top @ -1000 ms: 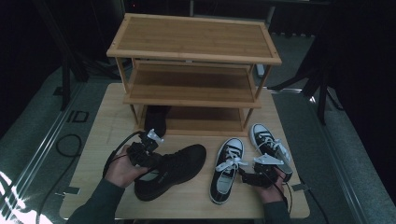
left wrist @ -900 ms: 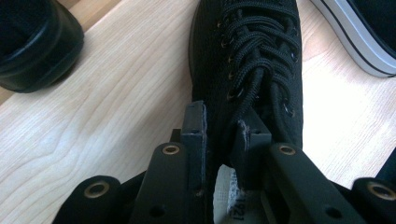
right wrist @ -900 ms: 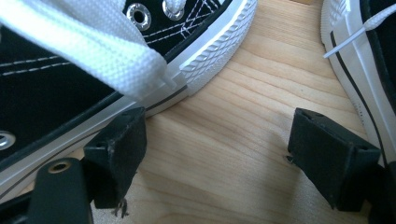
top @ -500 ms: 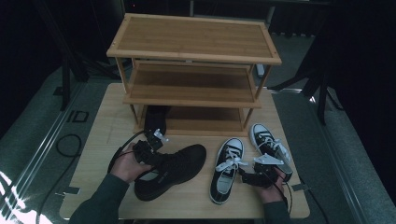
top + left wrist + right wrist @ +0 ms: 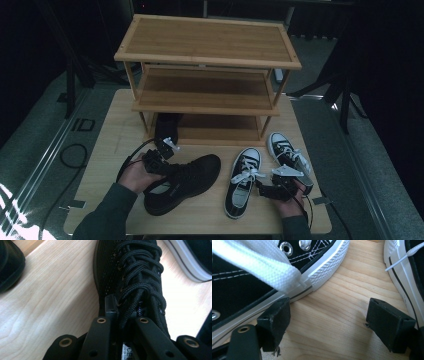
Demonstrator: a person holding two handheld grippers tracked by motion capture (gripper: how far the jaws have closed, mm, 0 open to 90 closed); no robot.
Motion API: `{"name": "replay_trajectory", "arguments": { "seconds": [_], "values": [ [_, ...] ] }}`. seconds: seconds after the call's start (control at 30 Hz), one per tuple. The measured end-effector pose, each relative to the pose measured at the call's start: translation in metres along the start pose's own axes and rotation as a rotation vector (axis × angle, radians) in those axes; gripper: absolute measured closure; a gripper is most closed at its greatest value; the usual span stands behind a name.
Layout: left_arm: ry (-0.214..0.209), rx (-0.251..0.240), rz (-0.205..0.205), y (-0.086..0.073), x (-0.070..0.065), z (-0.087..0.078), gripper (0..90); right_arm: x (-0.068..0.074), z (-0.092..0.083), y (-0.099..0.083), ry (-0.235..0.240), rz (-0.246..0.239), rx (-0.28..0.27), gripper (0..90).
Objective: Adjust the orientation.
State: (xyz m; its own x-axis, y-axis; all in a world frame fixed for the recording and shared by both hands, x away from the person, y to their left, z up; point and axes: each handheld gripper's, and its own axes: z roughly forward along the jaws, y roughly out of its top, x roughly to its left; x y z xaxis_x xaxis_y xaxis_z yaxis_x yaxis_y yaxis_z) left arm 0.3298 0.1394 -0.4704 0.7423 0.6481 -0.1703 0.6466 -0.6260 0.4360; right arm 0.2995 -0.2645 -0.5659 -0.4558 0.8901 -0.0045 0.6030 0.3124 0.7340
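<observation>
Since the earlier frames the left gripper [image 5: 161,159] has been shifted slightly on the black sneaker [image 5: 186,181]; its jaws have just been closing and are now clamped narrow on the sneaker's tongue and laces at the collar, as seen in the left gripper view. The sneaker is lying on the tabletop [image 5: 115,125], near-left of the wooden shoe rack [image 5: 207,62], toe pointed right. A second black shoe [image 5: 166,126] is seen just beyond, at the rack's lowest shelf, partly hidden. The right gripper [image 5: 270,189] is held between the two black-and-white canvas sneakers [image 5: 243,179] [image 5: 287,156], jaws wide, nothing between them; contact with either sole probably isn't made, hard to tell.
</observation>
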Motion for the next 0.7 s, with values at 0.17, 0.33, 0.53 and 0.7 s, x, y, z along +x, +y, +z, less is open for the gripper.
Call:
{"name": "replay_trajectory", "arguments": {
  "seconds": [0.17,0.33,0.53,0.7],
  "values": [
    [-0.003,-0.017,-0.011,0.0014,0.0007,-0.0013,87.3,-0.0001,0.0,0.0,0.0,-0.001,0.0,19.5],
    [0.009,-0.034,-0.037,0.0029,0.0025,-0.0032,87.3,-0.0003,0.0,0.0,0.0,-0.004,0.0,19.5],
    [0.055,-0.072,-0.08,0.0055,0.0063,-0.0057,87.2,-0.0002,0.0,0.0,0.0,-0.003,0.0,19.5],
    [0.063,-0.103,-0.116,0.0076,0.0085,-0.007,87.1,-0.0002,0.0,0.0,0.0,-0.003,0.0,19.5]
  ]
}}
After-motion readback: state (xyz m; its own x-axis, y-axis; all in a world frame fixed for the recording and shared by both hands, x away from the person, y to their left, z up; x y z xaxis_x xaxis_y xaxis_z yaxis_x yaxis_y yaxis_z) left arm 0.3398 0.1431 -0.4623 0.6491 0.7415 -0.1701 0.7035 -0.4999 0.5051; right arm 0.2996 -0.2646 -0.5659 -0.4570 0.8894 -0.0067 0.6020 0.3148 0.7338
